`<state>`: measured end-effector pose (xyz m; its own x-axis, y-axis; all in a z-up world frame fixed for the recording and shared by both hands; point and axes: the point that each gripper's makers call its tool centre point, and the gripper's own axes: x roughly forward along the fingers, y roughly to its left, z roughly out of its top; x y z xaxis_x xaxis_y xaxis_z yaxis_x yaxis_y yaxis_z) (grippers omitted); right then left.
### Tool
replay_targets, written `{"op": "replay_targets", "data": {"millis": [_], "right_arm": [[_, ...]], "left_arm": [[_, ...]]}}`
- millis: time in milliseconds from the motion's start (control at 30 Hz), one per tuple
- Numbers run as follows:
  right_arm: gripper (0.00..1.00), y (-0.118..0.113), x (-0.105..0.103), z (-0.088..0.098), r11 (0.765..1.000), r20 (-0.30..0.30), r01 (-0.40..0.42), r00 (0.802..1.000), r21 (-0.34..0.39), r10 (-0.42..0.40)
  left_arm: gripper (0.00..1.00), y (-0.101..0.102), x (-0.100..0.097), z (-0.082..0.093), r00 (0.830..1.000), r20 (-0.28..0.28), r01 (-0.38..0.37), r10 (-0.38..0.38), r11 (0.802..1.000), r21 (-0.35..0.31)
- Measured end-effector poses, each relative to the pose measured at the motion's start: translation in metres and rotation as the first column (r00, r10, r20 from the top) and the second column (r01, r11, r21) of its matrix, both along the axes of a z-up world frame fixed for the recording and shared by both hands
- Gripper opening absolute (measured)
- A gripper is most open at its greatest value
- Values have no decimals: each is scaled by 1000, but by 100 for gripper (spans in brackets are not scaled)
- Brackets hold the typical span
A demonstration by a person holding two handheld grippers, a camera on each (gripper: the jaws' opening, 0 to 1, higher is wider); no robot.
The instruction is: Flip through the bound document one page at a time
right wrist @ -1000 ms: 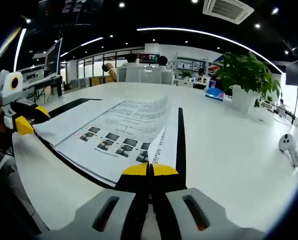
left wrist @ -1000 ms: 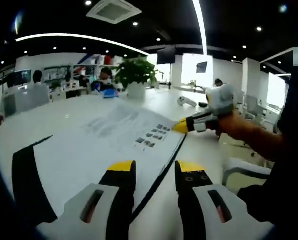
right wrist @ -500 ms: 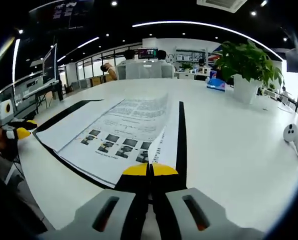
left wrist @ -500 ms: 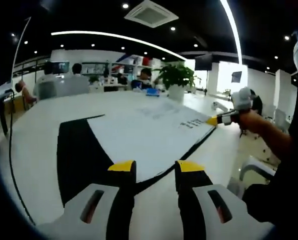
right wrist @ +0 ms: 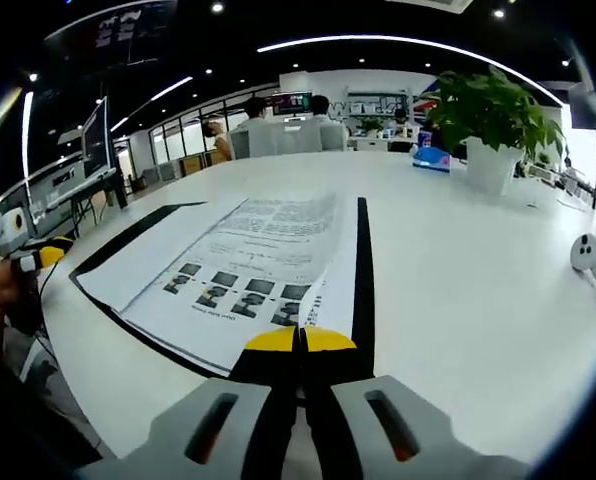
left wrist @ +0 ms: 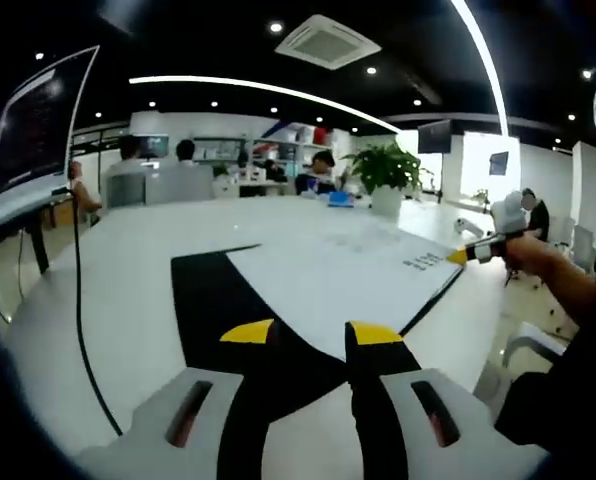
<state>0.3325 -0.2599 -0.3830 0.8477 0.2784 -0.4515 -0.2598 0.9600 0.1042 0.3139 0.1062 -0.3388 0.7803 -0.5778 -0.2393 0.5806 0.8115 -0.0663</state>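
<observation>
Left gripper view: open-plan office under a black ceiling with curved strip lights and a square air vent (left wrist: 328, 42). Seated people occupy the far side of a long white table (left wrist: 128, 250). A dark wall screen (left wrist: 33, 125) at the left carries lines of text too small to read, and a black cable (left wrist: 78, 300) hangs past the table edge. A green potted plant in a white pot (left wrist: 388, 172) stands at the far end. The open bound document with white pages and black covers (left wrist: 338, 285) lies flat on the table, its black cover spread just ahead of the left gripper (left wrist: 311, 333), whose yellow-tipped jaws stand parted with nothing between them. The right gripper (left wrist: 470, 254), held in a hand, meets the document's far corner.

Right gripper view: same white table (right wrist: 458, 290), with glass-walled rooms and a monitor (right wrist: 292, 103) behind the seated people. The plant (right wrist: 488, 115) stands at the upper right, a blue box (right wrist: 432, 160) beside it; a small white round device (right wrist: 584, 255) lies near the right edge. The bound document (right wrist: 228, 270) lies open with printed text and rows of small dark pictures; the print cannot be read. The right gripper (right wrist: 300, 339) is clenched on the bottom edge of a lifted, curling page (right wrist: 323, 270). The left gripper (right wrist: 38, 258) shows at the far left, off the table
</observation>
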Motion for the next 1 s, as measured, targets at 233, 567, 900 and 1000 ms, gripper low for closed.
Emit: {"op": "replay_targets", "data": {"millis": [233, 567, 900, 1000], "right_arm": [[2, 1, -2, 6, 997, -3, 26, 1000, 66, -25], [2, 5, 4, 45, 986, 94, 29, 994, 165, -46], [2, 26, 11, 87, 972, 225, -39, 974, 232, -15], [2, 36, 14, 105, 971, 282, -68, 959, 231, 0]], "left_arm": [[30, 6, -6, 3, 1000, -4, -4, 4, 1000, -18], [30, 20, -7, 0, 999, -17, -33, 33, 999, -21], [30, 10, -3, 11, 999, 47, 7, -5, 999, -42], [30, 6, 4, 13, 998, 70, 7, -4, 999, -42]]}}
